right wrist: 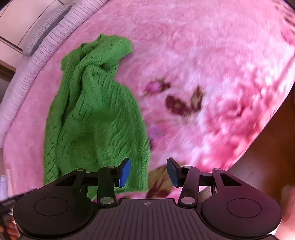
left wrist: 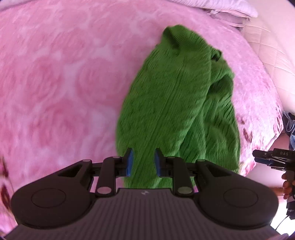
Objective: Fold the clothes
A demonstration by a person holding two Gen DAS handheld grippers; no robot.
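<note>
A green knitted garment (left wrist: 175, 103) lies bunched lengthwise on a pink floral blanket (left wrist: 64, 83). My left gripper (left wrist: 144, 162) hovers over its near end. Its blue pads stand apart, and the knit shows in the gap without being pinched. In the right wrist view the same garment (right wrist: 95, 114) lies left of centre, twisted at its far end. My right gripper (right wrist: 149, 172) is open over the blanket (right wrist: 202, 64), just right of the garment's near corner, with nothing between its fingers. The right gripper (left wrist: 265, 158) also shows at the left wrist view's right edge, off the bed's side.
Striped and grey pillows (right wrist: 55, 33) line the far side of the bed, and a pale pillow (left wrist: 221, 7) sits at the top. The blanket's edge drops to a brown floor (right wrist: 267, 157) on the right. A person's hand (left wrist: 287, 182) holds the right tool.
</note>
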